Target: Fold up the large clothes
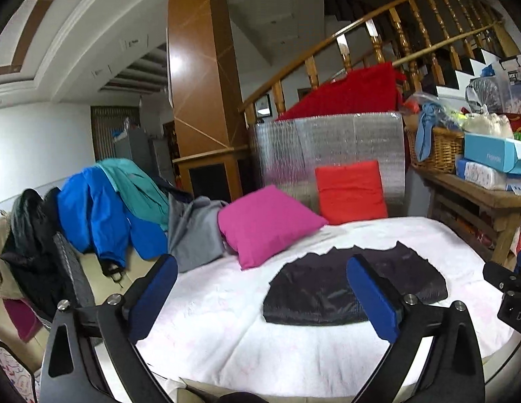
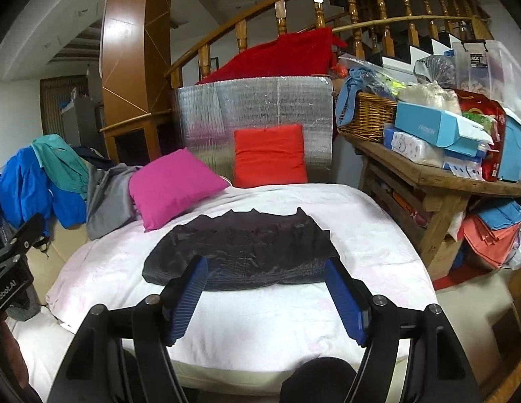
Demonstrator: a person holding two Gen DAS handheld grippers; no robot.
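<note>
Dark garment (image 2: 240, 252) lies folded flat mid-bed on the white cover (image 2: 260, 319), in front of the magenta pillow (image 2: 174, 184) and red pillow (image 2: 269, 158). Left gripper (image 1: 260, 295) and right gripper (image 2: 265, 297) both spread wide, holding nothing, hovering above the garment's near edge. Jackets (image 1: 102, 208) heaped left of the magenta pillow.

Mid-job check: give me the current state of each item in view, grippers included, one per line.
Left gripper: jaws open, empty, above the bed.
Right gripper: jaws open, empty, near the garment's front edge.
Black garment: lying folded and flat on the white bedcover, ungripped.
Pink cushion: tilted, resting on the bed.
Red cushion: upright against the silver panel.
Blue jacket: unfolded, draped in the pile at left.
</note>
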